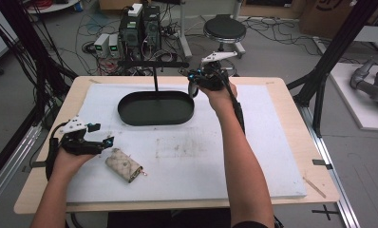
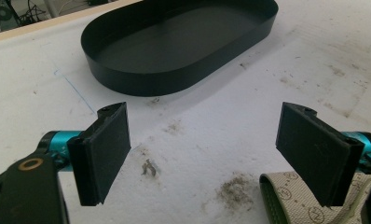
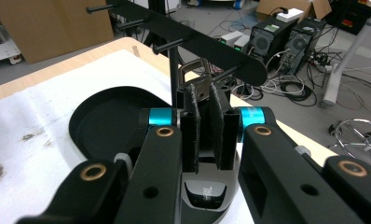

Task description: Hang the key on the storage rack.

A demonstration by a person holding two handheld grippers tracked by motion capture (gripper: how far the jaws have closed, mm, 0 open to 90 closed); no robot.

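Right gripper (image 1: 195,76) pinched on a small dark object with a metal loop (image 3: 195,74), held just near of the black pegged rack bar (image 3: 207,44), at the far edge of the black oval tray (image 1: 130,116). Left gripper (image 1: 101,134) spread wide, idle just left of the beige quilted key pouch (image 1: 124,165), at the near left of the white mat (image 1: 253,161). Loop just short of the closest peg (image 3: 230,72), slightly right and beyond.

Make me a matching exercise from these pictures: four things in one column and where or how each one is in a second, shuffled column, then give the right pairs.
Things:
1. key pouch
2. black tray
3. left gripper
4. right gripper

States:
A. shut on a small dark item with a metal clip, up by the peg rack
B. lying flat on the white mat near the left hand
C. open, holding nothing
D. oval, empty, at the foot of the rack's post

Pairs: 1-B, 2-D, 3-C, 4-A
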